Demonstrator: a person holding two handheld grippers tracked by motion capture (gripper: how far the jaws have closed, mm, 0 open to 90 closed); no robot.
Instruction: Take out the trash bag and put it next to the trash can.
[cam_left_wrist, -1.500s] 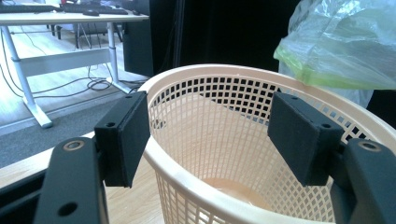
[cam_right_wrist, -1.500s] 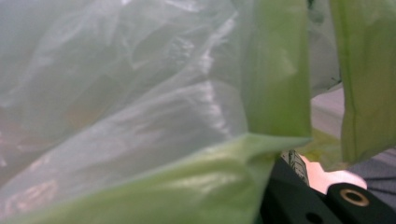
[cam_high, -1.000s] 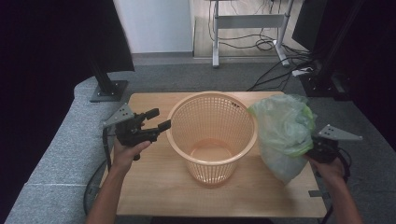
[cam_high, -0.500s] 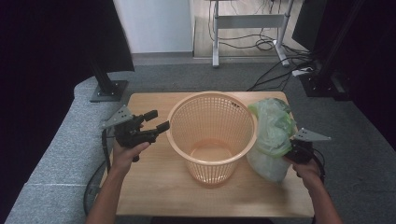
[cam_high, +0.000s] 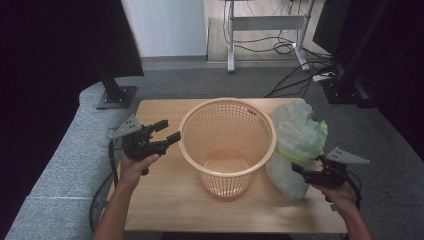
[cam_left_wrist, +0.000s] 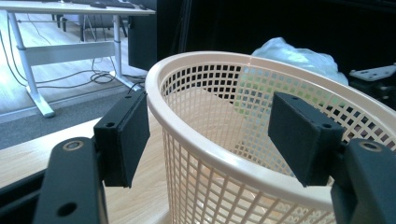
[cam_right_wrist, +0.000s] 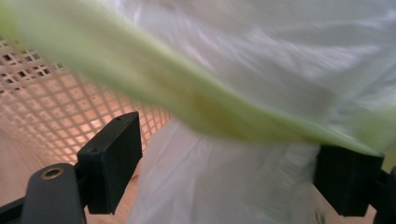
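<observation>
Jaws spread and empty on the left gripper (cam_high: 167, 131) face the basket (cam_high: 227, 145) rim just ahead, while the right gripper (cam_high: 299, 171), nearer the plastic bag (cam_high: 296, 142) slumped against the basket's right side, has just opened around it without pinching.

Wooden table (cam_high: 165, 200) bears a basket (cam_high: 227, 145); plastic bag (cam_high: 295, 145) just beside it.

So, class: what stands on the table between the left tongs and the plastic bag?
In the high view, the orange mesh basket stands between the left tongs and the plastic bag.
</observation>
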